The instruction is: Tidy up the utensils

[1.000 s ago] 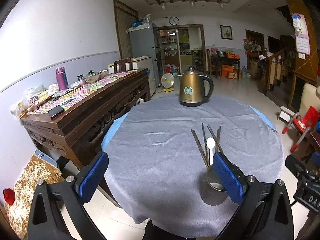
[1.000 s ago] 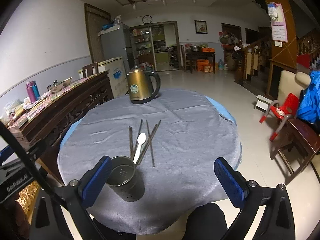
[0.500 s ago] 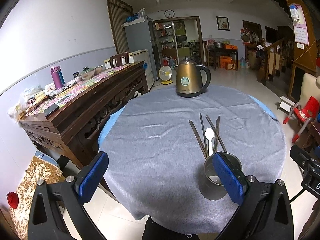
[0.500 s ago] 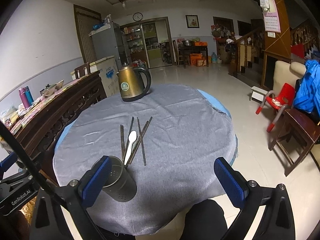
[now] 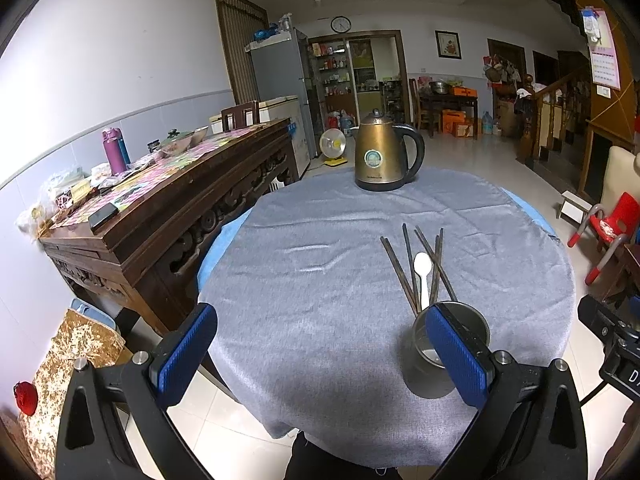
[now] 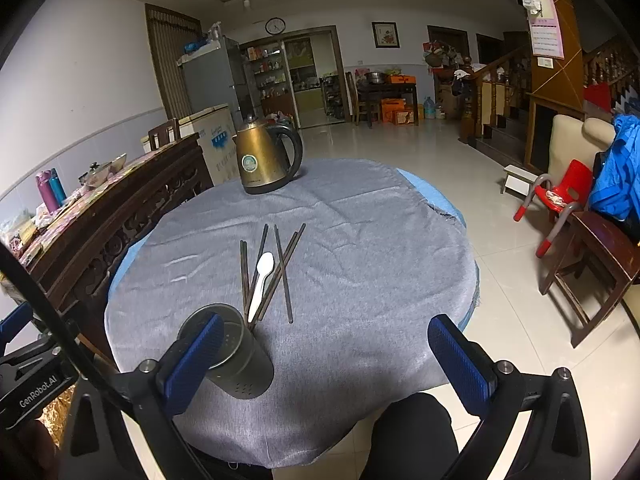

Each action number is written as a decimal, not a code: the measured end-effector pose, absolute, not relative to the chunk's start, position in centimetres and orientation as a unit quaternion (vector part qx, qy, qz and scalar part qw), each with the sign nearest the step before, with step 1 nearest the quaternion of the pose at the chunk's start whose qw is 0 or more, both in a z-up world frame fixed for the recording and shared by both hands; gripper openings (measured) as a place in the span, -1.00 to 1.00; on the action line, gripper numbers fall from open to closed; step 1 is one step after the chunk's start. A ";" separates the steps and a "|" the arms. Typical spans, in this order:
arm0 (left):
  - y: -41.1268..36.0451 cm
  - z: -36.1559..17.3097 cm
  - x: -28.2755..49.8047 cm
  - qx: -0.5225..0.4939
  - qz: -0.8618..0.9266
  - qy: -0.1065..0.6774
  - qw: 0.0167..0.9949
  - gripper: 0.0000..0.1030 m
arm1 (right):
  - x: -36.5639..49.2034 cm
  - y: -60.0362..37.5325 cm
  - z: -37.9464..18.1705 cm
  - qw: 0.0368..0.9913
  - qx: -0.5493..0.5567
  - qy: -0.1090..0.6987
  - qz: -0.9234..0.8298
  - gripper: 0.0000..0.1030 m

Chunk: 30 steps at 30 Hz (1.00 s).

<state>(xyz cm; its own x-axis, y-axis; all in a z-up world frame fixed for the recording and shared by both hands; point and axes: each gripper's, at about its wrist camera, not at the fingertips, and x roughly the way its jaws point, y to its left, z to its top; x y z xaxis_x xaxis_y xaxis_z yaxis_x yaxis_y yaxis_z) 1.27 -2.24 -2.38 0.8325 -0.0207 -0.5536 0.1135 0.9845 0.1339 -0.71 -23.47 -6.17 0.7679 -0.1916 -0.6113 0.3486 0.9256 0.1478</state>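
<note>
spoon [image 5: 422, 270] beyond left jaws' reach

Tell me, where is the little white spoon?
The white spoon lies flat on the grey tablecloth, among the dark chopsticks, just beyond the metal cup.

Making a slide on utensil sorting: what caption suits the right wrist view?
Open right gripper above a metal holder, white spoon and dark chopsticks on the grey cloth.

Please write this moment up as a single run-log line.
left gripper: open, empty | right gripper: open, empty | chopsticks and white spoon: loose on cloth | metal holder: upright, no utensils inside
</note>
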 end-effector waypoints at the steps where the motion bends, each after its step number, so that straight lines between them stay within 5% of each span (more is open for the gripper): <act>1: -2.2 -2.4 1.2 0.080 -0.035 0.288 0.954 1.00 | -0.6 -23.4 -6.2 0.931 0.127 0.311 -0.144 1.00; 17: -1.7 -3.4 2.8 0.078 -0.038 0.302 0.949 1.00 | 0.4 -23.7 -7.5 0.926 0.132 0.323 -0.142 1.00; 25: 0.8 -4.1 11.0 0.050 -0.093 0.354 0.929 1.00 | 5.6 -26.1 -8.0 0.923 0.150 0.345 -0.083 0.99; 30: 0.2 -6.5 18.3 0.046 -0.121 0.393 0.910 1.00 | 12.8 -28.0 -9.9 0.904 0.194 0.382 -0.007 0.68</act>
<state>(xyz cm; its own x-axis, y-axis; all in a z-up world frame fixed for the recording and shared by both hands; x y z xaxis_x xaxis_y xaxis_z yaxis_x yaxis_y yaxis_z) 18.27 0.21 -6.46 0.6616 -0.1836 -0.7270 0.2557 0.9667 -0.0115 12.78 -28.05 -9.89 0.7085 0.1354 -0.6926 0.1606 0.9247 0.3451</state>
